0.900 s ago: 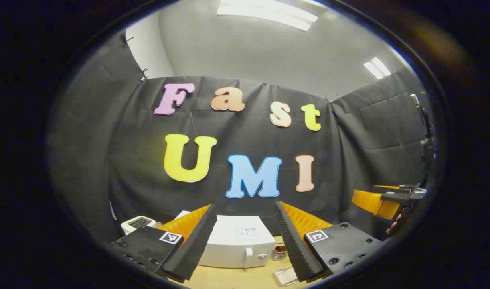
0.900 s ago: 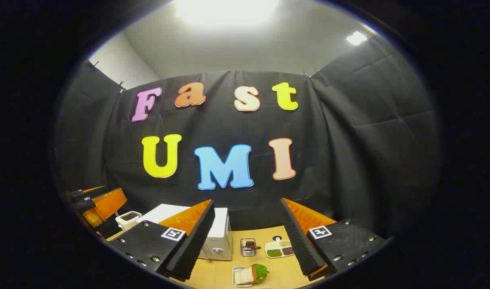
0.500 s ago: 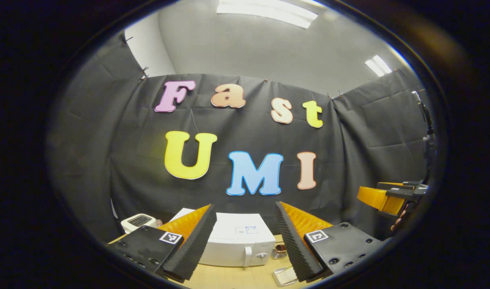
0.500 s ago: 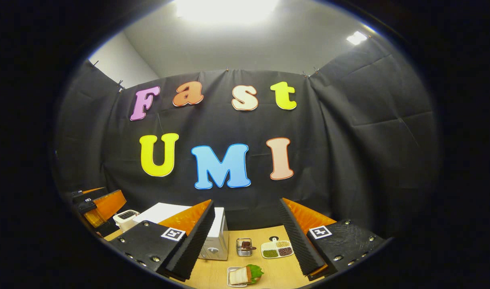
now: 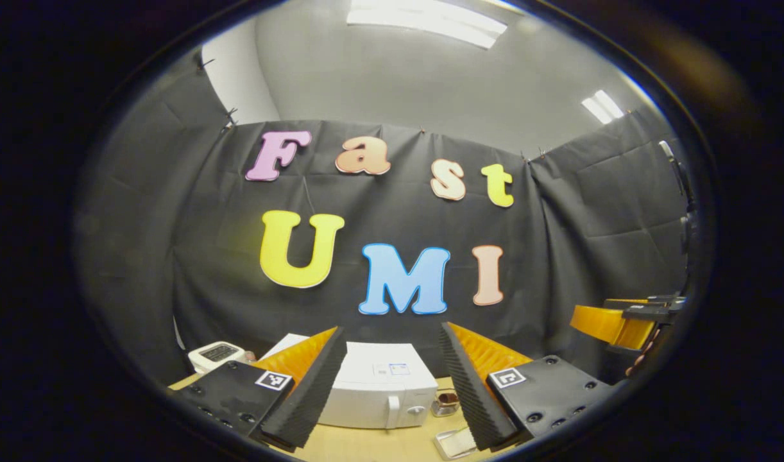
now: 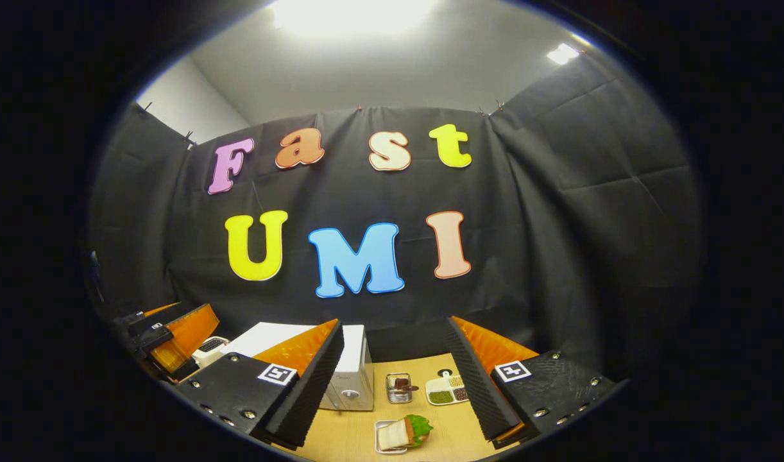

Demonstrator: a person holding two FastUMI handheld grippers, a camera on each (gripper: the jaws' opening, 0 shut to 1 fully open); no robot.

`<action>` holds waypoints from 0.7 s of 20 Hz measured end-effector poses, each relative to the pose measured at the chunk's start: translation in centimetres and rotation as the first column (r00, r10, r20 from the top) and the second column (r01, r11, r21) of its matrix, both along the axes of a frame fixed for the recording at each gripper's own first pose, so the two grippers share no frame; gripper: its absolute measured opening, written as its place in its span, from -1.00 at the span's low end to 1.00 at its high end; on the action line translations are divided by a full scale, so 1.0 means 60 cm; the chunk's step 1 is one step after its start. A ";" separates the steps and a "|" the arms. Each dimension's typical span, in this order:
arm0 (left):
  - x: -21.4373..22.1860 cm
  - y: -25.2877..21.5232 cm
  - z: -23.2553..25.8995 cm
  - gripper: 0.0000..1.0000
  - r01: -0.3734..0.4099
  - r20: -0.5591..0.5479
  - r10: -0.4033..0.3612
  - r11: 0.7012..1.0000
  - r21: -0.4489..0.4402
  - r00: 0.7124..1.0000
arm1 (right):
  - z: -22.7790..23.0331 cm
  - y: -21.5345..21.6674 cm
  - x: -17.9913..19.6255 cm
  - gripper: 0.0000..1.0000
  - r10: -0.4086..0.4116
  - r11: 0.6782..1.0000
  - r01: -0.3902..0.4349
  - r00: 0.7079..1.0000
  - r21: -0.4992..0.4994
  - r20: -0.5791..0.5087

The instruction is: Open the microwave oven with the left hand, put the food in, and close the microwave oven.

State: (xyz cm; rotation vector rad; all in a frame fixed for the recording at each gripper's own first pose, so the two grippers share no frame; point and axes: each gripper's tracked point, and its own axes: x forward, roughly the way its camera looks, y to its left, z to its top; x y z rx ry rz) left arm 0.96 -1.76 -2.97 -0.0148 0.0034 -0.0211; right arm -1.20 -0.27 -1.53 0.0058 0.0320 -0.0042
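The left claw (image 5: 392, 391) is hovering wide open, holding nothing, in front of the white microwave (image 5: 376, 394), which is sitting door-shut on the desk (image 5: 366, 446). The right claw (image 6: 395, 385), equally wide and empty, is looking down on a sandwich (image 6: 401, 434) lying on a small tray just right of the microwave, with a sectioned dish of beans (image 6: 448, 390) resting farther back.

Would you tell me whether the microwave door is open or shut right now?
Shut. In the left gripper view the microwave shows a flat white front, its door flush and the handle in line with it.

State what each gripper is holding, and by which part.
Nothing is held. The left gripper and the right gripper are both open, with only air between their fingers.
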 end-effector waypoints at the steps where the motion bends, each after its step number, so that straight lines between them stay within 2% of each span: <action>1: 0.006 -0.002 -0.017 0.87 0.011 -0.011 -0.011 1.000 0.001 1.000 | -0.001 -0.001 -0.002 0.92 0.001 1.000 -0.001 1.000 -0.010 0.001; 3: 0.023 -0.010 -0.058 0.96 0.030 -0.033 -0.030 1.000 0.000 0.999 | 0.000 0.001 0.002 0.93 0.019 0.999 -0.019 1.000 -0.028 0.001; 4: 0.031 -0.023 -0.085 0.87 0.046 -0.051 -0.047 0.999 -0.015 0.998 | 0.001 0.005 0.005 0.93 0.045 0.998 -0.045 0.999 -0.033 0.000; 7: 0.048 -0.033 -0.155 0.92 0.044 -0.089 -0.046 0.999 -0.021 0.995 | 0.007 0.006 0.013 0.93 0.107 0.994 -0.107 0.994 -0.017 0.018; 11: 0.085 -0.039 -0.240 0.86 0.022 -0.148 -0.021 1.000 0.010 0.989 | -0.015 -0.016 0.036 0.92 0.106 0.994 -0.106 0.994 0.001 -0.009; 14: 0.126 -0.043 -0.324 0.95 0.022 -0.226 -0.013 0.999 0.037 0.974 | -0.034 -0.028 0.055 0.92 0.125 0.992 -0.125 0.991 0.015 -0.041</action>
